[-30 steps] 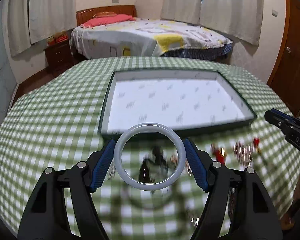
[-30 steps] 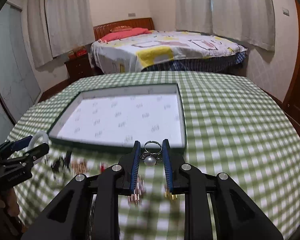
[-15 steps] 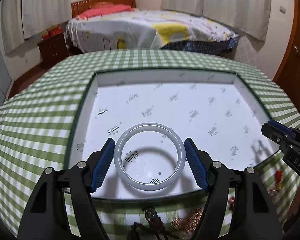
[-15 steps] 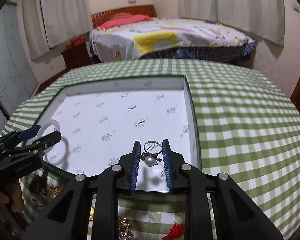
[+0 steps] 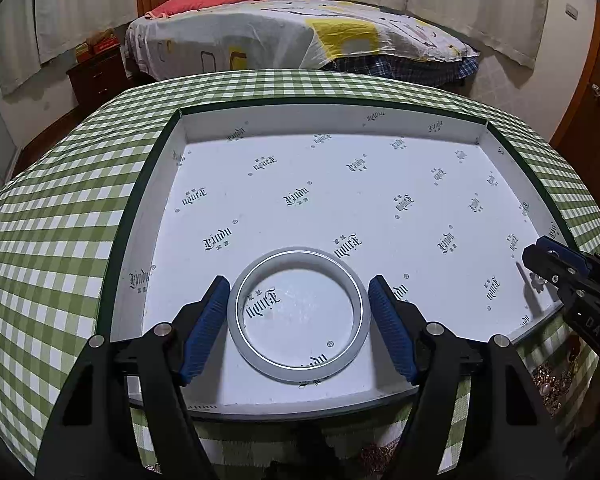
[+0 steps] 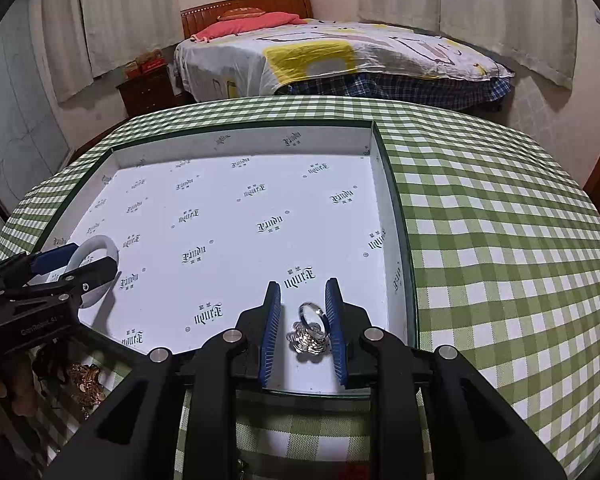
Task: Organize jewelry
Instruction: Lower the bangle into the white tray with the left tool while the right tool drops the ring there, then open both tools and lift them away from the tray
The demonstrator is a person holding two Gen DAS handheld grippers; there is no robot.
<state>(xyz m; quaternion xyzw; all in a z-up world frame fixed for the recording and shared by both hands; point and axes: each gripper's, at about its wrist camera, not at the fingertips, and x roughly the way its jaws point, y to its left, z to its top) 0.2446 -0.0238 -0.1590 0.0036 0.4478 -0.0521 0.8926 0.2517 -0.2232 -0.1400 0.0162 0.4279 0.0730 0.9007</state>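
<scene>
A white bangle (image 5: 299, 314) lies on the floor of the white-lined shallow box (image 5: 148, 208), near its front left corner. My left gripper (image 5: 299, 320) is open around it, with gaps between the blue pads (image 5: 204, 328) and the bangle. A silver ring with a pearl flower (image 6: 310, 330) lies on the box floor near the front right corner (image 6: 396, 280). My right gripper (image 6: 304, 328) is open around the ring, pads apart from it. Each gripper shows in the other's view: the right one (image 5: 556, 268), the left one (image 6: 76, 264).
The box sits on a green checked tablecloth (image 6: 500, 240). Loose gold and other jewelry lies on the cloth in front of the box (image 6: 86, 384) (image 5: 552, 384). A bed (image 5: 300, 36) and a nightstand (image 5: 96, 68) stand behind the table.
Both grippers moved forward and down into the box. The left let go of the bangle and the right let go of the ring; both pieces now rest on the box floor.
</scene>
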